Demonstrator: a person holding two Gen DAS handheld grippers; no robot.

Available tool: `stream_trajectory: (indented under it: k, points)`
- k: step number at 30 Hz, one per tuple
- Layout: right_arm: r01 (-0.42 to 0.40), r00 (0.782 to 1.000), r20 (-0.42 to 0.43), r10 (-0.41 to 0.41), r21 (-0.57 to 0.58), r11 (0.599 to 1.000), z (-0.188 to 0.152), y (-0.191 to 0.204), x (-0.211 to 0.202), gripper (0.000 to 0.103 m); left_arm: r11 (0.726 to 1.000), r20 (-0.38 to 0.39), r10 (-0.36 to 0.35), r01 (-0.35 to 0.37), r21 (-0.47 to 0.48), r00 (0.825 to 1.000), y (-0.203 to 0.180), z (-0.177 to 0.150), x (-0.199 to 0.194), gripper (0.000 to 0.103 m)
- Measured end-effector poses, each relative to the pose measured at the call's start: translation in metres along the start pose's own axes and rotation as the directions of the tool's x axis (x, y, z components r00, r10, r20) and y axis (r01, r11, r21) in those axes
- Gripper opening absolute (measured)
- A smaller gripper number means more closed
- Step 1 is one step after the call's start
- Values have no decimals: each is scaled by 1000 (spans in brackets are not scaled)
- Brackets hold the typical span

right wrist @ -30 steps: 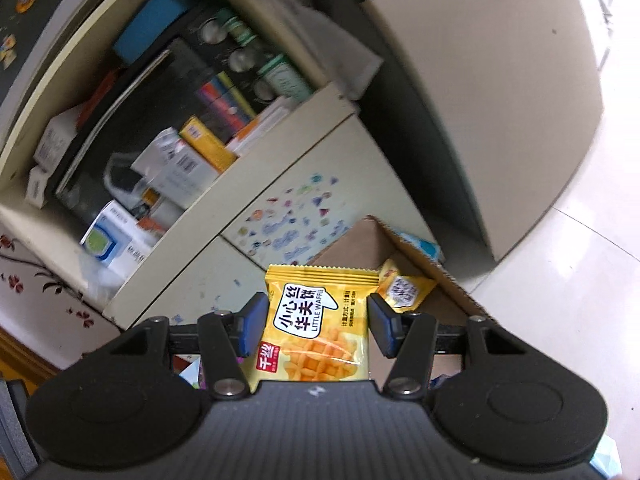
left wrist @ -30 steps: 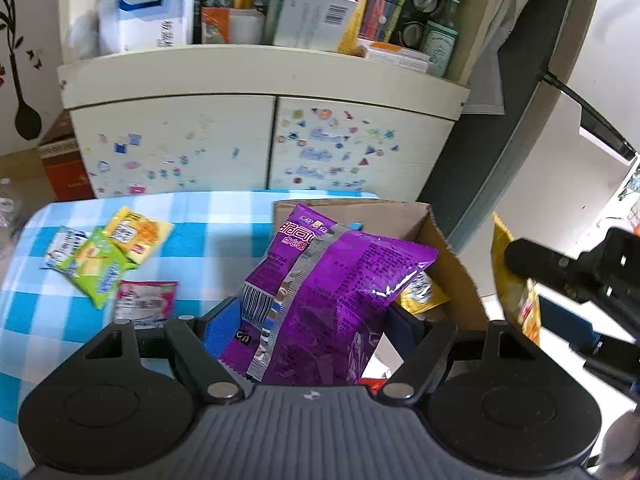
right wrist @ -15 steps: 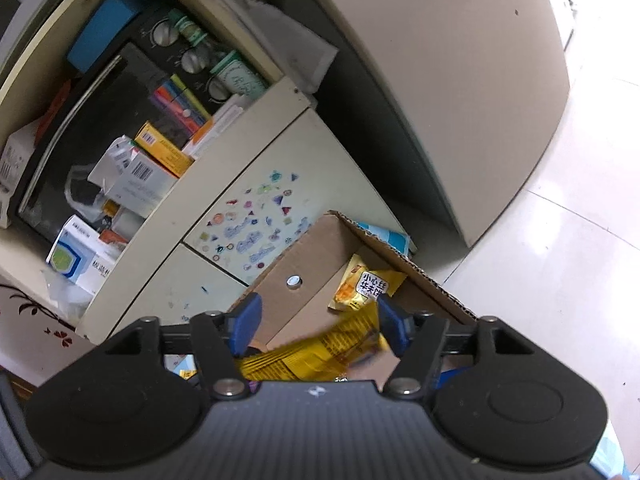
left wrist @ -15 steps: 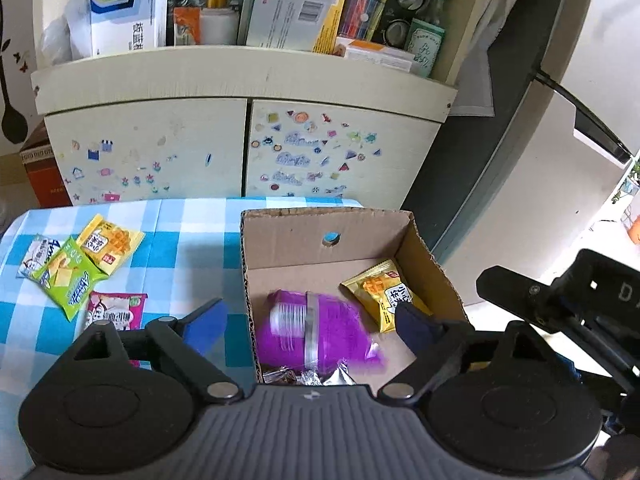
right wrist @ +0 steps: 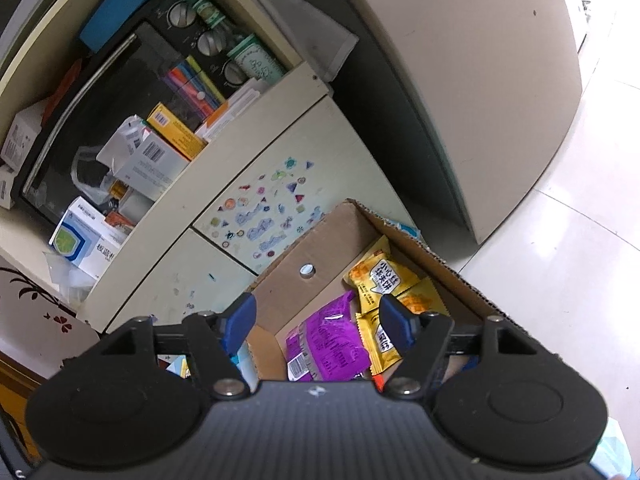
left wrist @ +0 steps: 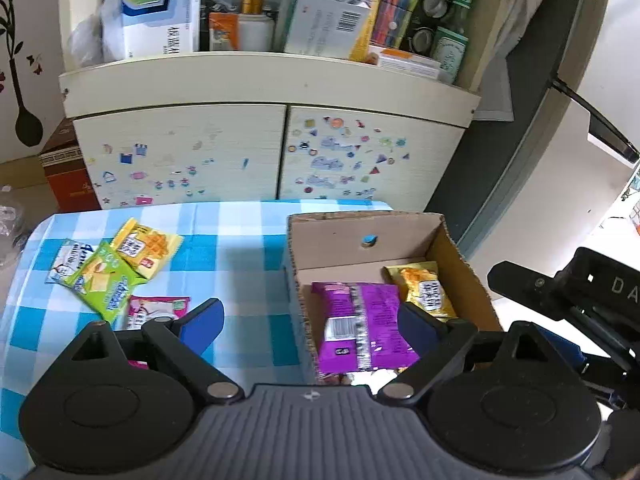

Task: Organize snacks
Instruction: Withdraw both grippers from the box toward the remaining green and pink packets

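A cardboard box (left wrist: 460, 256) stands on the blue-checked tablecloth (left wrist: 240, 240), in front of a cream cabinet (left wrist: 272, 152) whose doors carry small stickers and whose open shelf is crowded with boxes and bottles. Left of the box, four snack packets lie on the cloth: a yellow waffle packet (left wrist: 146, 247), a green packet (left wrist: 105, 282), a pale blue-and-white one (left wrist: 66, 266) and a pink one (left wrist: 158, 310), partly hidden behind the left gripper's finger.

The left gripper (left wrist: 310, 324) hangs over the near wall of the box, its jaws wide apart with nothing pressed between them; they have just been opening. The purple snack bag (left wrist: 362, 324), clamped in it a second ago, now lies flat inside the box beside a gold waffle packet (left wrist: 428, 290).

The right gripper (right wrist: 318, 324) also stands parted and empty, jaws just opened; the yellow waffle packet it held earlier (right wrist: 378, 340) now rests in the box beside another (right wrist: 380, 278).
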State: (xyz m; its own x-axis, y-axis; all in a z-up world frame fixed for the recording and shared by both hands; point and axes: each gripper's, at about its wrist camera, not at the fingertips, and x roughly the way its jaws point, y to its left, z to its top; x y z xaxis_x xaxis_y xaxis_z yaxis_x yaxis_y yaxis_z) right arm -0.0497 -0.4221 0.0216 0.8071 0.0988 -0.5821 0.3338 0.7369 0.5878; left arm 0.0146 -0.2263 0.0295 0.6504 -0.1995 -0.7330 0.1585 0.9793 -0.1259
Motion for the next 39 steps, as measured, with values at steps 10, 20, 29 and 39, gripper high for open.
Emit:
stream_trajectory:
  k: [10,20,29,39]
  points:
    - [13,1000,-21,-15,-64,998,-9,15,9,72,999,-24,30,-31,-37,999,45,-5,-3,96]
    - [43,998,-27,-48,-177,983,-22,36,20,72,995,-39,59,-62,-79,997,103,-9,-12,97]
    - [27,999,-32,-36,-243,970,-32,52,24,72,982,-59,113,-121,-142,992,164,-14,-22,97]
    - [-43,999,-40,31,-348,937,-51,83,25,72,961,-64,176,-186,-206,982,228,-15,-27,97]
